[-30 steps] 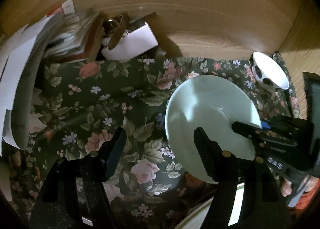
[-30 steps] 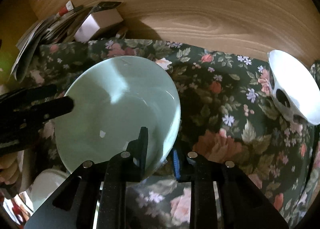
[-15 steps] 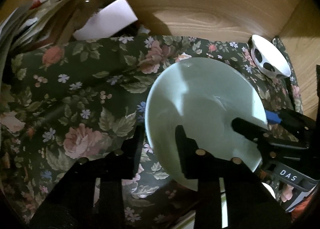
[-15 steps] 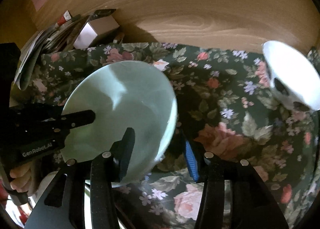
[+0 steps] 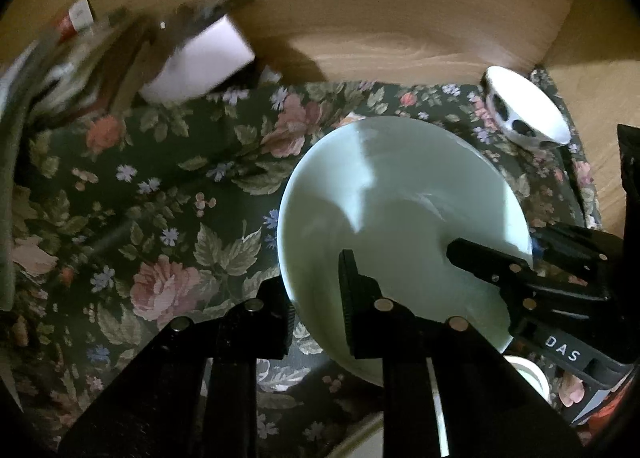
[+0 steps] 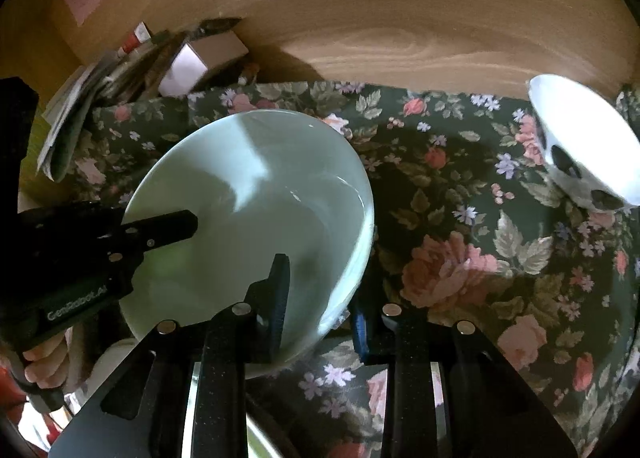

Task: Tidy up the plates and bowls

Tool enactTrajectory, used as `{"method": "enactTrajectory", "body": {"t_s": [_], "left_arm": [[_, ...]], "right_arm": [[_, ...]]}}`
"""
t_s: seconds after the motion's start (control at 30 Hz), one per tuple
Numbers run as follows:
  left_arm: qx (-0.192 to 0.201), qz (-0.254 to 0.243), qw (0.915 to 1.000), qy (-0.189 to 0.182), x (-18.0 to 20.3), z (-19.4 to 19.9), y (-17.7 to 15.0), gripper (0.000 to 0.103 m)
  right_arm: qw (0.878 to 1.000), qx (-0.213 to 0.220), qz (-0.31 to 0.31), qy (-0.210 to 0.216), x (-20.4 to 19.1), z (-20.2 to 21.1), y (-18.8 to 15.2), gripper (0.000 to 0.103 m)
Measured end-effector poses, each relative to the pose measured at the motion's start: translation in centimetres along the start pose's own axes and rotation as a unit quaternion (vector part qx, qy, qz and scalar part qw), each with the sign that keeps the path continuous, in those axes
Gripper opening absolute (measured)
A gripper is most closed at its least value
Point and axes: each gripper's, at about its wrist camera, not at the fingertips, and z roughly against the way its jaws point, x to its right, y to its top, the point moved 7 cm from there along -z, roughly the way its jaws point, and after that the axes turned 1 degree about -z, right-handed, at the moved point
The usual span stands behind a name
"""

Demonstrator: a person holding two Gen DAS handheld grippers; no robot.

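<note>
A pale green bowl (image 5: 400, 209) is held tilted above the floral cloth; it also shows in the right wrist view (image 6: 256, 217). My left gripper (image 5: 316, 310) is shut on its near-left rim, one finger inside and one outside. My right gripper (image 6: 320, 306) straddles the bowl's opposite rim with its jaws apart and a gap at the blue-padded finger. A white bowl with black spots (image 5: 524, 113) sits at the far right of the cloth, also in the right wrist view (image 6: 580, 145).
A wooden wall (image 6: 400, 17) backs the cloth. A white box (image 5: 200, 61) and a pile of papers (image 6: 80, 105) lie at the back left. White dishes (image 5: 524, 374) show partly below the green bowl.
My left gripper has closed on the green bowl's rim. My right gripper's jaws have opened around the other rim. The bowl has stayed roughly in place.
</note>
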Motion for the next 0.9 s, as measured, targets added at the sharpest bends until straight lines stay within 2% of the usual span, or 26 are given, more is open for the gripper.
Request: {"method": "enactTrajectory", "body": {"t_s": [0.2, 0.43, 0.9], "left_arm": [[0.041, -0.011, 0.9991, 0.002, 0.6, 3.6, -0.1, 0.019], [0.072, -0.006, 0.9974, -0.003, 0.6, 7.3, -1.3, 0.019], [0.109, 0.002, 0.994, 0.003, -0.1, 13.1, -5.2, 0.019]], "right_arm": [[0.999, 0.032, 0.01, -0.007, -1.2, 3.3, 0.3, 0.025], [0.998, 0.065, 0.019, -0.006, -2.9, 7.0, 0.1, 0.025], [0.995, 0.091, 0.043, 0.005, -7.3, 9.6, -1.9, 0.025]]}}
